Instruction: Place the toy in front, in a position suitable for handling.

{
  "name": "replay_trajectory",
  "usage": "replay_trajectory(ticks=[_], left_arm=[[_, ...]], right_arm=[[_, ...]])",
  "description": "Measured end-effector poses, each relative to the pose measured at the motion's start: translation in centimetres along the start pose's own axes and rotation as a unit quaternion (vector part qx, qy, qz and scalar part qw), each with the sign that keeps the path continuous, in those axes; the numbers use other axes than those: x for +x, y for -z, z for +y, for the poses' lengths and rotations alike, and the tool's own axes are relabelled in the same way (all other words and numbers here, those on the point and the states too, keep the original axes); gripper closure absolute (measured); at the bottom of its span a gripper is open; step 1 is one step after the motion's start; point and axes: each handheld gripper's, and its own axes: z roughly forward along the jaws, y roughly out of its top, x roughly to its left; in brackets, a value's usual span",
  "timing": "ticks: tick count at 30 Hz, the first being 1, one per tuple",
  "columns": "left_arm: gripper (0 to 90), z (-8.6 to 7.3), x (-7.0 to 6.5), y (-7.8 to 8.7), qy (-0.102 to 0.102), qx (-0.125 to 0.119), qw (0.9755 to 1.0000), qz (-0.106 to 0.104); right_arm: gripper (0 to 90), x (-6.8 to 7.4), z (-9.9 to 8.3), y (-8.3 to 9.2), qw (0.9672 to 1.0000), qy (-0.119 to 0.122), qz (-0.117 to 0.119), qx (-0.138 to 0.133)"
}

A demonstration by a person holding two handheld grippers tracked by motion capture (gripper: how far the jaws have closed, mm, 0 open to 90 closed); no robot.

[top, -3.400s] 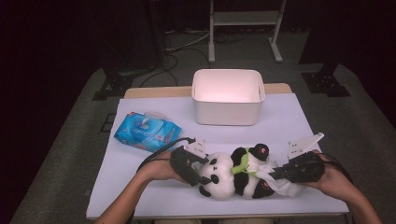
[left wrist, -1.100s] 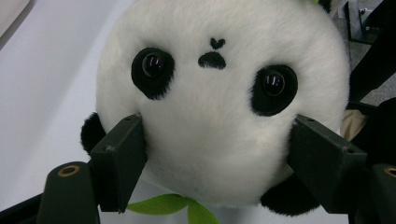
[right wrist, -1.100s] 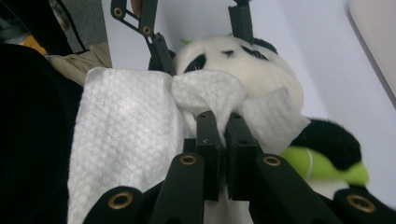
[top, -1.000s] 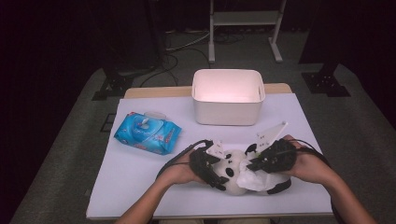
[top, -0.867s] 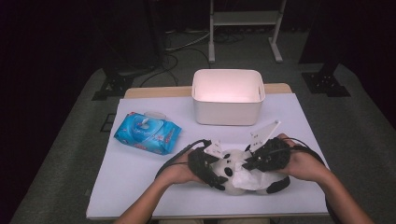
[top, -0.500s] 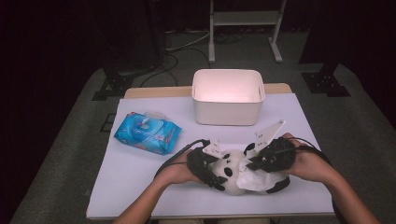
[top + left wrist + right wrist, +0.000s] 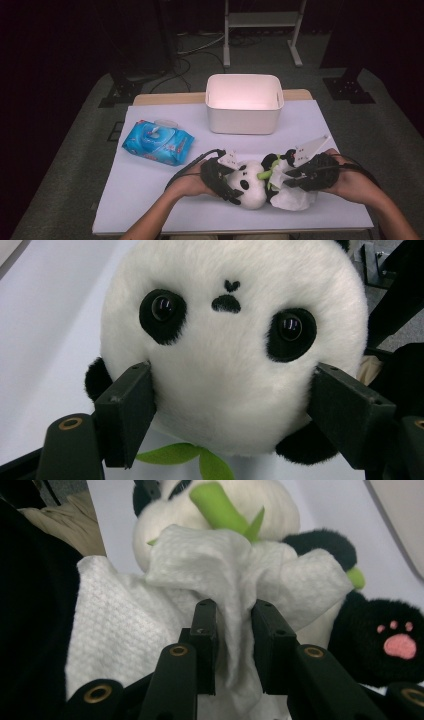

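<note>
— Since a second ago the right gripper (image 7: 300, 176) has slid a little toward the right edge of the surface (image 7: 150, 200), and its jaws have just been opening. What is between them?

— A fold of the white wipe (image 7: 150, 615). From the right gripper (image 7: 234, 630) view the cloth hangs in the gap between the two black jaws, which stand slightly apart; whether either pad still touches the fold I cannot tell, but they no longer pinch it.

— And the left gripper (image 7: 222, 177)?

— It has stayed where it was. In the left gripper (image 7: 230, 410) view its jaws are clamped on the toy panda (image 7: 230, 340), one pad on each cheek of the round white head, pressing into the plush.

— Where does the panda lie?

— Near the front edge of the surface, right of the middle, seen from above as toy panda (image 7: 250, 182) with its head toward the left gripper and its black limbs toward the right. The wipe (image 7: 292, 197) is draped over its body, touching the green leaf (image 7: 220, 505) at its neck.

— Anything else on the surface?

— A blue pack of wipes (image 7: 157, 142) toward the left edge, and a white bin (image 7: 244, 117) at the back edge in the middle, both well apart from the panda.
</note>
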Motion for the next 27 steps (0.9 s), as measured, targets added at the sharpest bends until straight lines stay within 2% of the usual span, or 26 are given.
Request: replay_trajectory(ticks=[2, 4, 7, 9, 12, 16, 20, 24, 27], left_arm=[[21.9, 0.0, -0.1, 0.0, 0.000, -0.004, 1.0000, -0.002], [21.9, -0.1, -0.1, 0.1, -0.002, -0.003, 1.0000, -0.005], [22.4, -0.2, -0.1, 0.1, -0.003, -0.007, 0.9999, -0.008], [22.6, -0.2, 0.0, 0.1, 0.001, -0.006, 1.0000, -0.007], [23.1, -0.1, 0.0, 0.1, 0.000, -0.007, 1.0000, -0.007], [23.0, 0.0, -0.1, 0.1, -0.006, -0.003, 1.0000, -0.005], [23.0, 0.0, -0.1, 0.0, -0.005, -0.008, 0.9999, -0.004], [22.9, 0.1, -0.1, 0.0, -0.003, -0.005, 1.0000, -0.005], [22.9, 0.2, 0.0, -0.1, -0.005, -0.005, 1.0000, -0.006]], right_arm=[[72.2, -0.1, -0.4, -0.2, 1.0000, -0.004, 0.001, 0.002], [76.8, 0.0, -0.6, -0.4, 0.9999, -0.013, 0.006, 0.004], [84.5, 0.1, -0.9, -0.7, 0.9998, -0.008, 0.012, 0.010], [85.7, 0.1, -0.8, -0.5, 0.9999, -0.009, 0.011, 0.005], [86.2, 0.1, -0.2, 0.2, 0.9998, -0.004, 0.015, -0.016], [86.2, 0.2, 1.4, 0.8, 0.9996, 0.012, 0.012, -0.024], [86.3, 0.6, 3.4, 0.8, 0.9990, 0.032, 0.012, -0.030], [86.2, 0.8, 5.3, -0.2, 0.9977, 0.048, 0.032, -0.034], [86.2, 1.1, 6.3, -1.4, 0.9970, 0.061, 0.041, -0.027]])
